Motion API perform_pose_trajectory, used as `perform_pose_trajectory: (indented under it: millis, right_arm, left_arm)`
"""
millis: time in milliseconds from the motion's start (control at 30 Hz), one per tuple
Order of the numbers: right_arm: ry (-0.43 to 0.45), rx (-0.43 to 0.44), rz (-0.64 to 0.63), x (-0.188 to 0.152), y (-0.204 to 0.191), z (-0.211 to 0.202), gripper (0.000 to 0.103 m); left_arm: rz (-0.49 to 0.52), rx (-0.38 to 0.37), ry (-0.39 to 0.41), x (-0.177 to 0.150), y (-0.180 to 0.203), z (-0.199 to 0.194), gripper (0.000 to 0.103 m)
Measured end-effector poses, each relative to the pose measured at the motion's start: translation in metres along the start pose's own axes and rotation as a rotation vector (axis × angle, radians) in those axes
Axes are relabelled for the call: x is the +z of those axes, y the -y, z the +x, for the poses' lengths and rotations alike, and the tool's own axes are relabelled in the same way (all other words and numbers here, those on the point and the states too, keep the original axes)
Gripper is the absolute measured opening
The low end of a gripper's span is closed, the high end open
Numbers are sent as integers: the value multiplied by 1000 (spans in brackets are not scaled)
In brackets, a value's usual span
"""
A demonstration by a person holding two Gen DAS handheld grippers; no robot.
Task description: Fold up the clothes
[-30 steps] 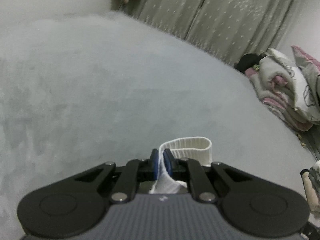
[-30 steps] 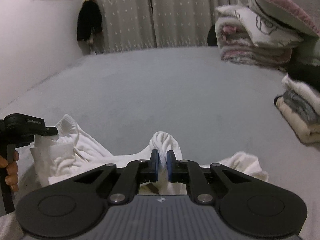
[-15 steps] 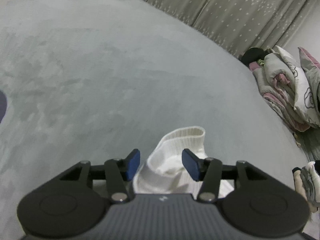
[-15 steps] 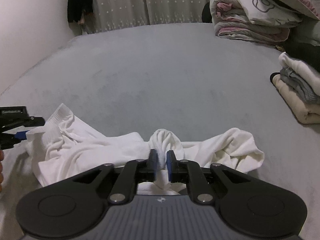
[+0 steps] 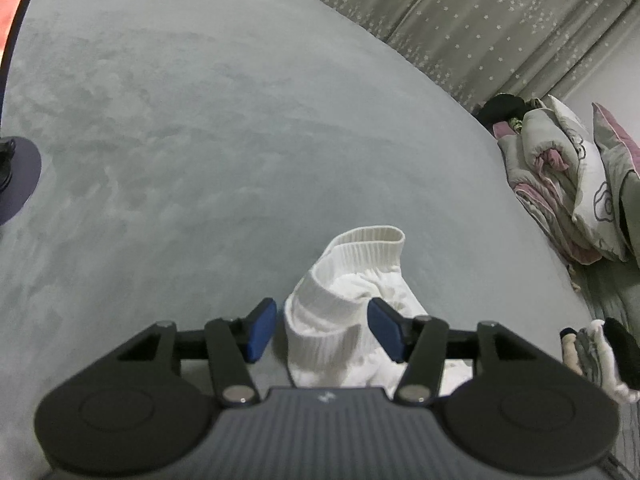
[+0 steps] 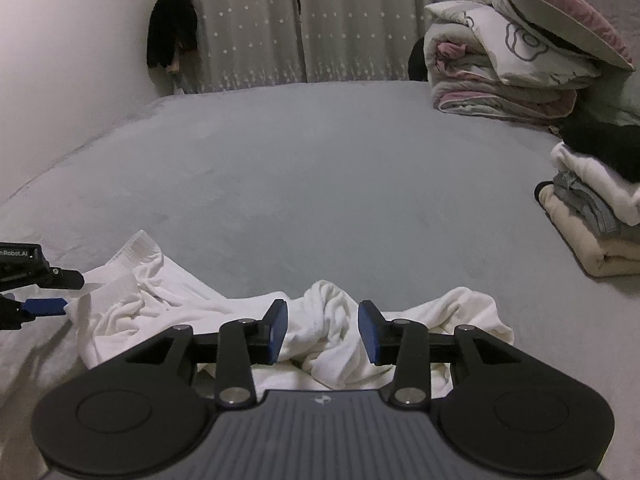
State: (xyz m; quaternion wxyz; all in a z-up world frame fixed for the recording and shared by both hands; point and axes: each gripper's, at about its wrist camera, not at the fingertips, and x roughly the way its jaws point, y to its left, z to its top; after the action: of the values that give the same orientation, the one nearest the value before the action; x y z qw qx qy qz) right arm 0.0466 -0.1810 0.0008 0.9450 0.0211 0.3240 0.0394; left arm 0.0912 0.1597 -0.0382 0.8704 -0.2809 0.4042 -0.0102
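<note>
White garment [image 6: 224, 320], soft knit with ribbed cuff [image 5: 370, 244], lies crumpled and unfolded on the grey bed surface [image 6: 320, 168], stretched sideways in a wrinkled band, 1 bunched hump at its middle, cuff end open and standing up at the left end.

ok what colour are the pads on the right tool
Blue pads on a black frame, clearest in the right wrist view.

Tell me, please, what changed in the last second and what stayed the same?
Both tools let go of the white garment: the left tool opened first, the right tool after it. The garment sank from a lifted hold to lie crumpled on the grey bed. The bedding pile and folded stack stayed put.
</note>
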Motion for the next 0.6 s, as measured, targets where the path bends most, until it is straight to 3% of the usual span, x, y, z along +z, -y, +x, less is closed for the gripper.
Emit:
perform_pose_trajectory:
  millis: [167, 267, 500, 600]
  right_arm:
    - [1, 38, -25, 1, -9, 2, 39]
    - [-15, 104, -35, 1, -19, 5, 39]
    - [-40, 281, -97, -14, -46, 7, 39]
    - [-51, 342, -85, -17, -58, 15, 39]
  left_arm:
    - [34, -14, 21, -6, 6, -6, 52]
    - [27, 6, 25, -10, 3, -11, 52]
    - [-27, -45, 40, -26, -30, -14, 49]
    - [-48, -81, -15, -18, -36, -7, 48]
